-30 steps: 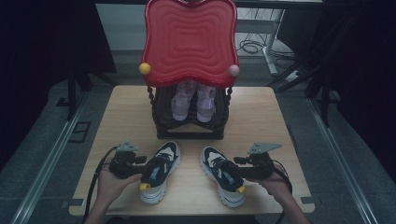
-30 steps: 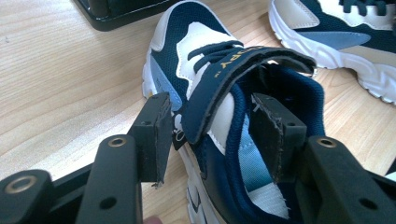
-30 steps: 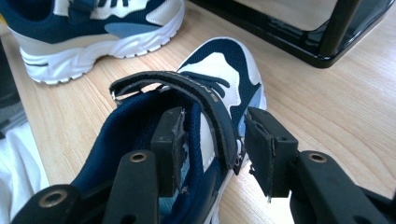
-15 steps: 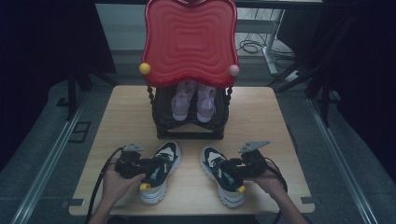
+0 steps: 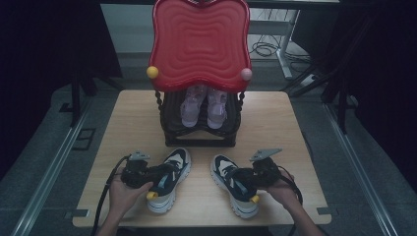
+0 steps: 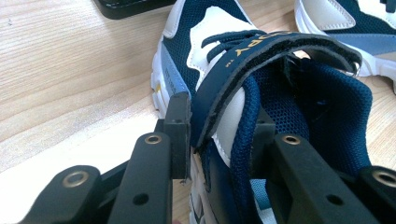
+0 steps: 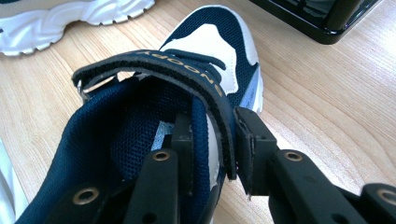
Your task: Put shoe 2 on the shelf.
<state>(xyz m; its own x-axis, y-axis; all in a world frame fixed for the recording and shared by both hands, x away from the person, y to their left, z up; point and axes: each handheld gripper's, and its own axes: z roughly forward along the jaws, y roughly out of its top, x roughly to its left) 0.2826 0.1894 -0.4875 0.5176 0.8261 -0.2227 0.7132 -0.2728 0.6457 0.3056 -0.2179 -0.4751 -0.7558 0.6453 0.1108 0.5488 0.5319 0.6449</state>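
Note:
Two navy and white sneakers lie toes-away on the wooden table (image 5: pixel 133 123). The left shoe (image 5: pixel 178 160) has my left gripper (image 5: pixel 158 178) at its outer side. In the left gripper view, the gripper (image 6: pixel 219 135) has one jaw outside and one inside the left shoe (image 6: pixel 210 28), pinching the side wall and strap. My right gripper (image 5: pixel 244 179) holds the right shoe (image 5: pixel 223 167) the same way. The right gripper view shows that gripper (image 7: pixel 212 140) clamping the right shoe's (image 7: pixel 210 32) wall and strap. Both pairs of jaws have just been closing onto the shoes.
A black shoe rack (image 5: pixel 199 140) stands at the table's far middle under a red wavy tray (image 5: pixel 199 44). A pair of lilac shoes (image 5: pixel 204 105) sits inside it. Bare wood lies left and right of the rack. Dark floor surrounds the table.
Both grippers have slid inward onto the shoes' openings. Their jaws have closed over the side walls. The shoes have barely shifted.

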